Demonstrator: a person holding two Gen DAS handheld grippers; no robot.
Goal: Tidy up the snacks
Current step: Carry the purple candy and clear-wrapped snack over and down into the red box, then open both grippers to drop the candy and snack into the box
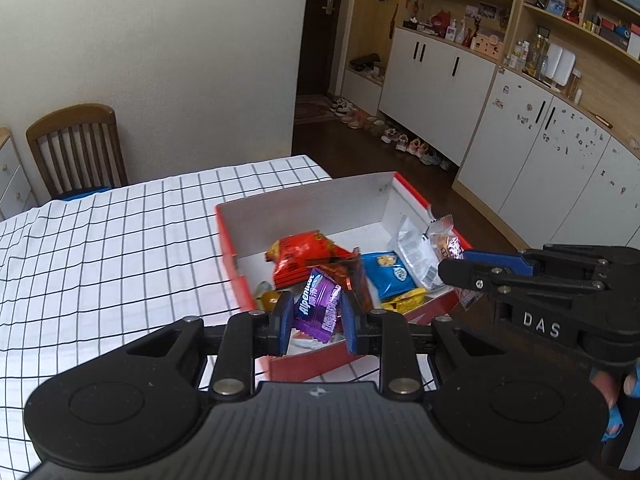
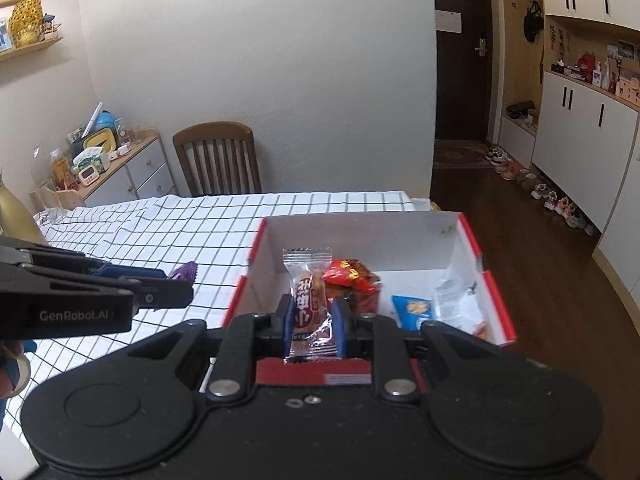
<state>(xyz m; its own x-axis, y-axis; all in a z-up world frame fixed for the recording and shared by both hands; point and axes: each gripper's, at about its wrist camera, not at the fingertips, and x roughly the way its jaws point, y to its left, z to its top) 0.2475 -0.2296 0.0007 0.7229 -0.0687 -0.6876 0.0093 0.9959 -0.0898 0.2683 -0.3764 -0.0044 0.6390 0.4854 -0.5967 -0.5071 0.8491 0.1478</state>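
A red box (image 1: 227, 240) with a white inside sits on the checked tablecloth and holds several snack packs: red (image 1: 304, 258), blue (image 1: 386, 274), yellow (image 1: 404, 300) and white (image 1: 416, 256). My left gripper (image 1: 316, 318) is shut on a purple Alpenliebe pack (image 1: 318, 306), held over the box's near corner. My right gripper (image 2: 311, 322) is shut on a clear-wrapped brown pastry (image 2: 310, 304), above the near rim of the red box (image 2: 468, 236). The right gripper (image 1: 454, 270) also shows from the side in the left view, and the left gripper (image 2: 176, 288) in the right view with the purple pack (image 2: 185, 270) at its tip.
The table (image 1: 100, 248) under its black-and-white checked cloth stretches left of the box. A wooden chair (image 2: 218, 158) stands at the far end against the wall. A sideboard with clutter (image 2: 108, 160) is far left. White cabinets (image 1: 520, 140) and shoes (image 1: 400, 136) line the floor at right.
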